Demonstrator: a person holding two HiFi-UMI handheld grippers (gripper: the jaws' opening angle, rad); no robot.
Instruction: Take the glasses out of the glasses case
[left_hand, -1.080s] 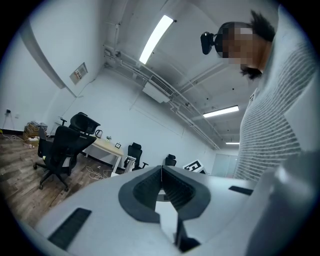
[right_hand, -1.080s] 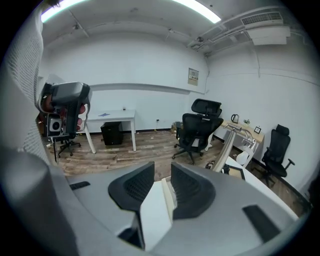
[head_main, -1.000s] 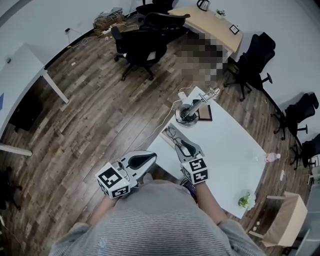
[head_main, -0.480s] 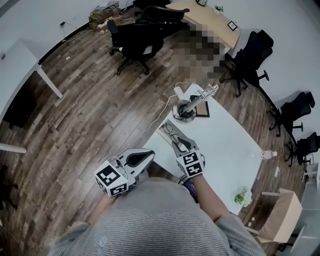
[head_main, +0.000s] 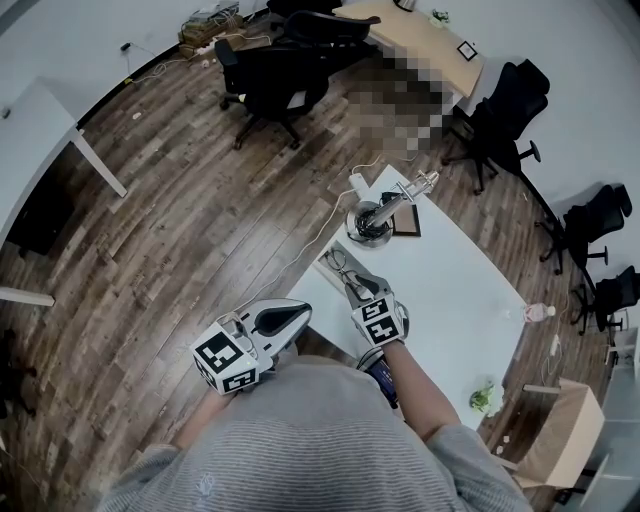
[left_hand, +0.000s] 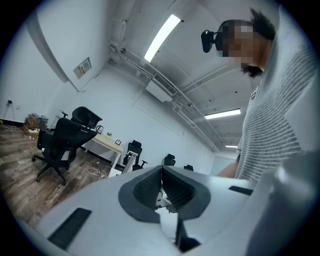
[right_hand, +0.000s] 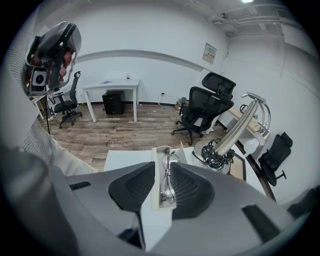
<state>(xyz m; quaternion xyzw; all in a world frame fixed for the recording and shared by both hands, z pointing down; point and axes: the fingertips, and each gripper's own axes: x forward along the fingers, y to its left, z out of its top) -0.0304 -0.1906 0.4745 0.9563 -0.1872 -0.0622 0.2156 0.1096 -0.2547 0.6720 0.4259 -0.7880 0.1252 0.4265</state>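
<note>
Table: we are working at one white table (head_main: 450, 290), standing at its near corner.
Lamp stand: one is sitting just beyond the case (head_main: 372, 220), with cable coiled round its base.
Left gripper: we are holding it (head_main: 290, 318) off the table, out over the floor, with its jaws pressed together on nothing.
Right gripper: we are reaching it (head_main: 358, 290) further out than a second ago, so it is now hanging over the near end of the case. Its jaws are standing slightly apart and gripping nothing yet. We judge the approach nearly done and the pinch still to come.
Glasses case: one (head_main: 338, 262) is lying open on the table's near corner.
Glasses: one pair (right_hand: 166, 172) is still lying inside the case, showing in the gap between the right jaws.
</note>
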